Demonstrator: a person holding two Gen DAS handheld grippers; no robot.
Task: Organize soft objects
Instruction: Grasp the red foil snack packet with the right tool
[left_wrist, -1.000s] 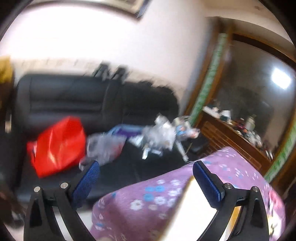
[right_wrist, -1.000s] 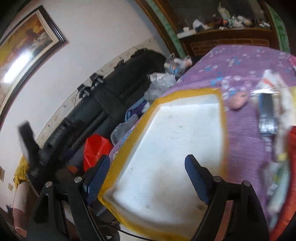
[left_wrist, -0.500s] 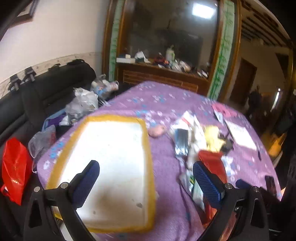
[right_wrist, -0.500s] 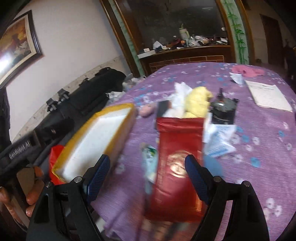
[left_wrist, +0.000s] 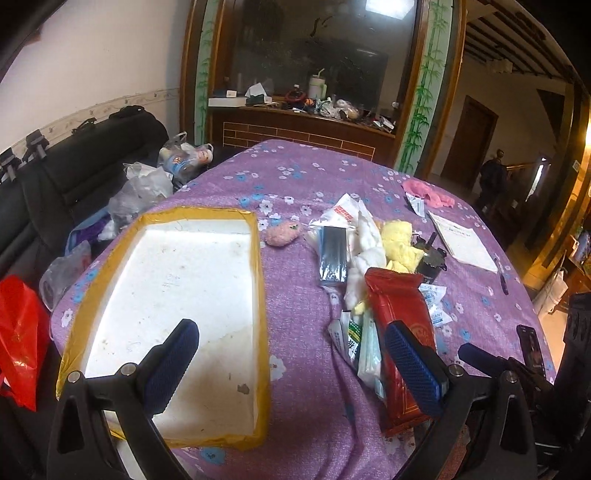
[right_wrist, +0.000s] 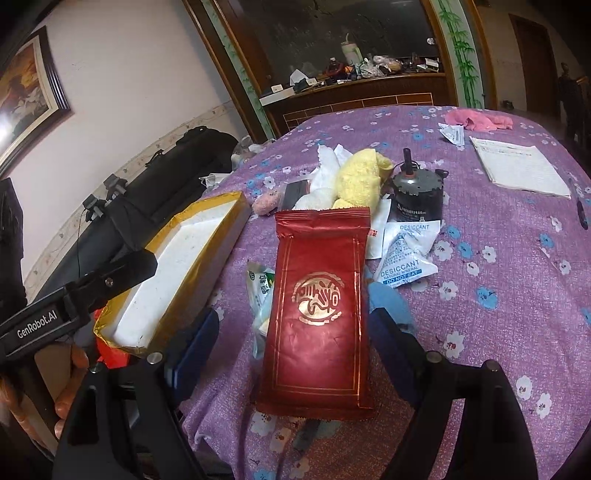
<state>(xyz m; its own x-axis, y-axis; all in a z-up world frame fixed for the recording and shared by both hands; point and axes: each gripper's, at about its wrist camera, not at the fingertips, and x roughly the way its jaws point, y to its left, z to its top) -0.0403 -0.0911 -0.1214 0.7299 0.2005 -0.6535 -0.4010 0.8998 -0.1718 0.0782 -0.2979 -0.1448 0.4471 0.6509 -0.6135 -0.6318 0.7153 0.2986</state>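
Observation:
A white tray with yellow tape edges (left_wrist: 258, 280) (right_wrist: 221, 206) lies on the purple flowered table. To its right sits a pile: a pink plush (left_wrist: 281, 234) (right_wrist: 265, 203), a yellow cloth (left_wrist: 398, 243) (right_wrist: 360, 177), a white cloth (left_wrist: 364, 254), a red foil pouch (left_wrist: 400, 325) (right_wrist: 319, 306), and desiccant packets (right_wrist: 404, 254). My left gripper (left_wrist: 291, 365) is open, hovering over the tray's near right edge. My right gripper (right_wrist: 291, 343) is open, straddling the near end of the red pouch.
A black motor (right_wrist: 417, 195), a dark foil packet (left_wrist: 333, 258), a paper pad (left_wrist: 461, 242) (right_wrist: 517, 166), a pink cloth (left_wrist: 428, 192) (right_wrist: 478, 120) and a phone (left_wrist: 532, 350) lie on the table. A black sofa (left_wrist: 74, 166) with bags stands on the left.
Both grippers have swung from the sofa side to face the table, then moved slightly closer. The right gripper now frames the red pouch. Both stayed open.

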